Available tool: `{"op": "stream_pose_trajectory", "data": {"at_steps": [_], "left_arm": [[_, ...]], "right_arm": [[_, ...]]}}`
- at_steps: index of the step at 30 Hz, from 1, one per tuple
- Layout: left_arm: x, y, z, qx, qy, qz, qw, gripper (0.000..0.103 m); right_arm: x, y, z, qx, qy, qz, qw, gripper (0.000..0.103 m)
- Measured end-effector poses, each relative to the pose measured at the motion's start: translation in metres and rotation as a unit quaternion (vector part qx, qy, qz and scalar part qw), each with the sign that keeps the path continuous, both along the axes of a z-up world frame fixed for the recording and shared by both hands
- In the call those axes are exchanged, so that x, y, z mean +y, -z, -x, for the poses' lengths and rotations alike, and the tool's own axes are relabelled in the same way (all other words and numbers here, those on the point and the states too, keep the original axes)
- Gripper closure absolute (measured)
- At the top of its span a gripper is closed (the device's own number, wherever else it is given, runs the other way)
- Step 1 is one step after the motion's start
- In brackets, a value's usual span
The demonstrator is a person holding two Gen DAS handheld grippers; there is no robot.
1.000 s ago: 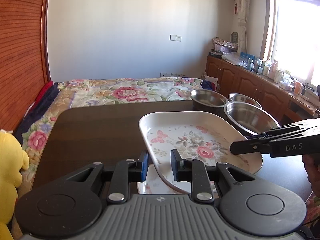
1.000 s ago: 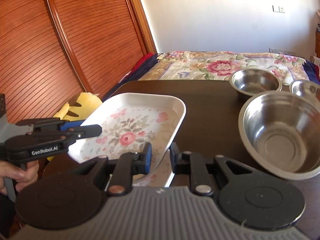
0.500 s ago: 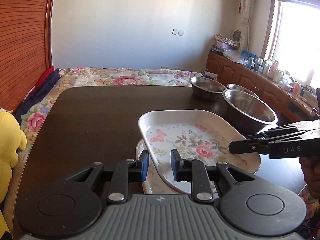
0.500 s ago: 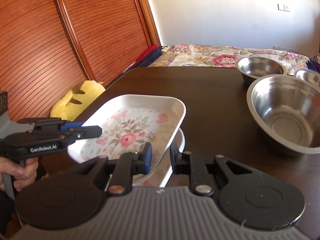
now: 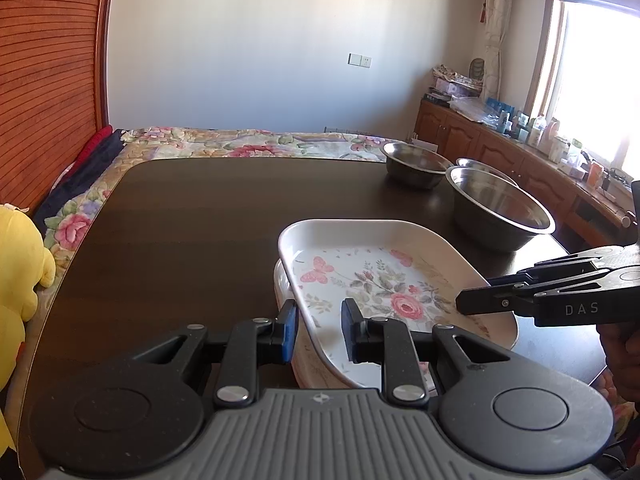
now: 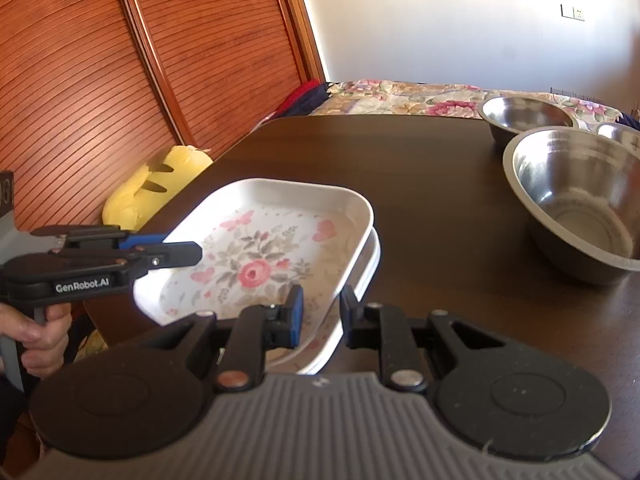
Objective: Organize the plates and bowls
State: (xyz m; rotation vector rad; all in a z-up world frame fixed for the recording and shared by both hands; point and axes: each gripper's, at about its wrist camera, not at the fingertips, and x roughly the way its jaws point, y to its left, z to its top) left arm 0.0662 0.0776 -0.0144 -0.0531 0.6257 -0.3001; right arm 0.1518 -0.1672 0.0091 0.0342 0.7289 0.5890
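A white floral tray (image 5: 372, 280) (image 6: 260, 256) lies on top of a second like tray (image 5: 280, 284) (image 6: 370, 268) on the dark table. My left gripper (image 5: 319, 330) is shut on the top tray's left rim; it also shows in the right wrist view (image 6: 176, 254). My right gripper (image 6: 320, 316) is shut on its right rim; it also shows in the left wrist view (image 5: 480, 302). Three steel bowls stand to the right: a large one (image 5: 500, 212) (image 6: 576, 200), a medium one (image 5: 414, 162) (image 6: 524, 118) and a small one (image 5: 486, 168) (image 6: 620, 134) partly hidden behind.
The dark table (image 5: 200, 220) reaches back toward a floral bedspread (image 5: 240, 144). A yellow plush toy (image 5: 16, 264) (image 6: 152, 192) sits off the table's left edge. A wooden slatted wall (image 6: 120, 80) is at left, cabinets (image 5: 520, 160) at right.
Both grippers have lowered the top tray down onto the lower tray. The view has dropped, so the bowls and the table's far edge look farther away.
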Motion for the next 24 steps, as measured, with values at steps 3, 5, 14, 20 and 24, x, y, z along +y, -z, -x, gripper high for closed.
{"op": "stream_pose_trajectory", "data": {"at_steps": [3, 5, 14, 20, 24], "left_arm": [[0.001, 0.002, -0.001, 0.003, 0.000, 0.000, 1.0000, 0.079], [0.001, 0.003, -0.002, 0.005, -0.001, -0.001, 1.0000, 0.079], [0.001, 0.005, -0.002, 0.007, -0.004, 0.000, 1.0000, 0.079], [0.001, 0.008, -0.002, 0.006, -0.007, -0.004, 0.9999, 0.079], [-0.002, 0.010, -0.002, 0.005, -0.009, -0.010, 0.9999, 0.079]], "right_arm": [[0.000, 0.001, 0.000, 0.002, -0.001, 0.000, 1.000, 0.082], [0.002, 0.000, -0.001, 0.000, 0.000, 0.001, 1.000, 0.082], [0.003, 0.001, 0.000, -0.008, 0.000, 0.003, 1.000, 0.082], [0.002, 0.002, 0.002, -0.011, -0.003, 0.004, 1.000, 0.081], [0.004, 0.002, 0.004, -0.020, -0.002, 0.016, 1.000, 0.081]]}}
